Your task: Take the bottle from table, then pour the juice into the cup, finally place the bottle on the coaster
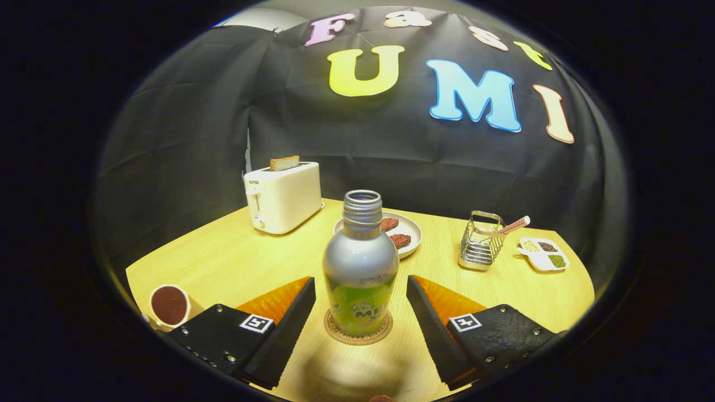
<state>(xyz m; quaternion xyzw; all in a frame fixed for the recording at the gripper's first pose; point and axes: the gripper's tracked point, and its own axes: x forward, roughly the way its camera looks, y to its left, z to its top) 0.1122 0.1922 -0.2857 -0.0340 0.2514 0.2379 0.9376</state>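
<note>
A silver bottle point(361, 265) with a green label and no cap stands upright on a round cork coaster point(358, 330). It is between my two fingers, and there is a gap on each side of it. My gripper point(361, 293) is open, with its black pads point(301, 312) clear of the bottle. A white cup point(169, 306) holding dark red juice sits on the table to the left of the left finger.
On the wooden table point(234, 262) beyond the bottle: a white toaster point(283, 196) with a slice of bread at the back left, a plate point(410, 226) with dark pieces behind the bottle, a wire holder point(481, 241) with a straw, and a small divided dish point(544, 253) at the right.
</note>
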